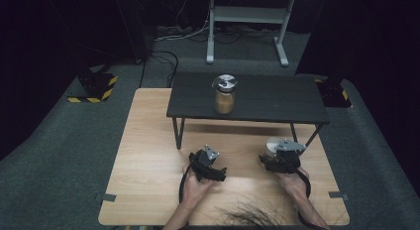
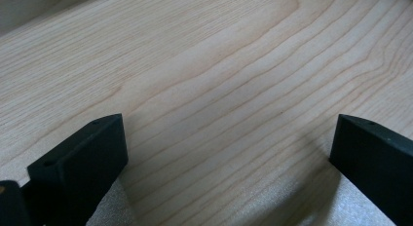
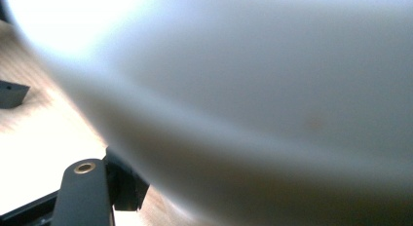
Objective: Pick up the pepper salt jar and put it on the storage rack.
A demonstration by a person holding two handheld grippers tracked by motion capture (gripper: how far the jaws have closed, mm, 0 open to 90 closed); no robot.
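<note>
The right gripper (image 1: pixel 275 159) sits against a pale round container (image 1: pixel 273 145) at 4 o'clock on the wooden table (image 1: pixel 148 155), probably to lift it; I cannot tell whether it grips. The left gripper (image 2: pixel 229 148) gapes wide and empty, resting low at 6 o'clock.

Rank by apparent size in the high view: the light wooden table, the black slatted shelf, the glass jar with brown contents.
1. Light wooden table, largest.
2. Black slatted shelf.
3. Glass jar with brown contents, smallest by far.
The gaps are plain, so nearness to the camera leaves the order unchanged.
</note>
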